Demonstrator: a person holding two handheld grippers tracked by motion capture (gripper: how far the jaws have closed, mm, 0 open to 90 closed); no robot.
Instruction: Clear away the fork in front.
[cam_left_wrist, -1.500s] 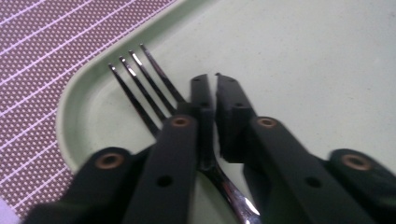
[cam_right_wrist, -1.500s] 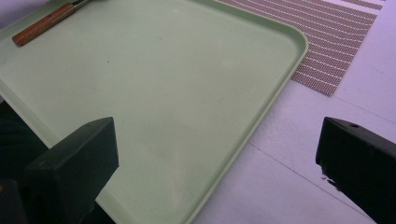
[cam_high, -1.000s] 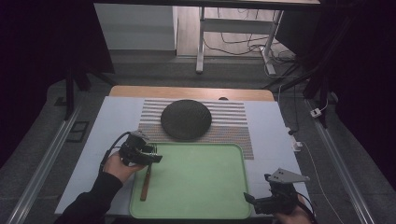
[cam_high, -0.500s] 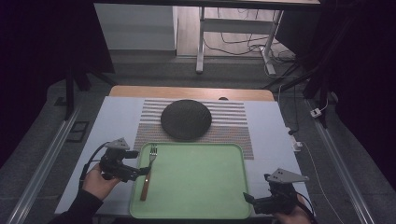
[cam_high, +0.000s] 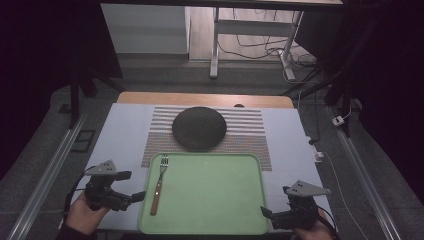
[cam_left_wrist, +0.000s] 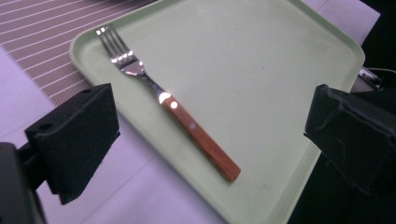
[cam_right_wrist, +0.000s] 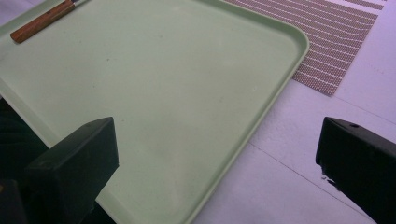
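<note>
Wooden-handled steel fork (cam_high: 158, 183) lies loose along the left side of the pale green plastic tray (cam_high: 210, 220), just right of the left tongs (cam_high: 135, 196), whose jaws have just been opening and stand spread and empty. Right tongs (cam_high: 266, 215), spread too, hover at the tray's near right corner; bumping that rim could slide the fork. Beyond the tray sits a dark round plate (cam_high: 199, 128).

Dim room, grey floor (cam_high: 45, 145), metal-legged desk (cam_high: 215, 45) behind the table, loose cables (cam_high: 260, 47) underneath.

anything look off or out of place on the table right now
Nothing stands out. The wooden-handled metal fork lies flat along the left side of the pale green plastic tray, tines pointing away from the person. The dark round plate sits squarely on the striped placemat. Nothing looks spilled or damaged.
</note>
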